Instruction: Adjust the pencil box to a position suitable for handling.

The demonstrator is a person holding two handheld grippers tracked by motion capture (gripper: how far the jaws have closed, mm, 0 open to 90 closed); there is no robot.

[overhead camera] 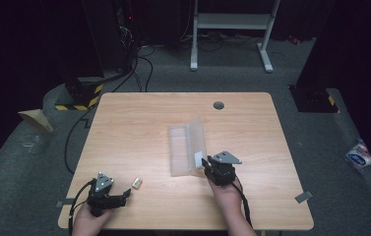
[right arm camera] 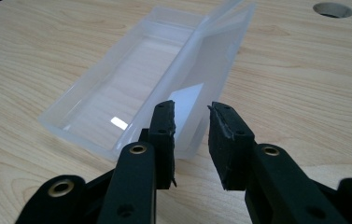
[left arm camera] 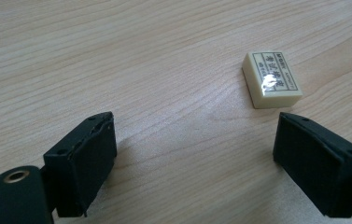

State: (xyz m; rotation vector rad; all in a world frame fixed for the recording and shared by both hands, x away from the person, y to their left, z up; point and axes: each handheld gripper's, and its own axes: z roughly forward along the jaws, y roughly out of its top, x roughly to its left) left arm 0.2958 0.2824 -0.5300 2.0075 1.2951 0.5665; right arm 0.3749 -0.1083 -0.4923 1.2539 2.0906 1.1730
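A clear plastic box (overhead camera: 180,145) lies in the middle of the wooden table, its hinged lid (overhead camera: 199,137) standing tilted open along the right side. In the right gripper view the box tray (right arm camera: 117,88) is empty, and the lid (right arm camera: 220,51) carries a white label. My right gripper (overhead camera: 206,164) is at the lid's near end. Its jaws (right arm camera: 191,126) stand a narrow gap apart with the lid's edge between them, and the pads do not visibly press on it. A small cream eraser (overhead camera: 137,183) lies near the front left. My left gripper (left arm camera: 194,154) rests wide open just short of the eraser (left arm camera: 271,79).
A round cable hole (overhead camera: 218,105) sits near the table's far edge. The table's front edge (overhead camera: 183,227) runs right under both hands. Cables, a metal stand (overhead camera: 232,29) and a wrapped packet (overhead camera: 360,155) lie on the floor beyond and beside the table.
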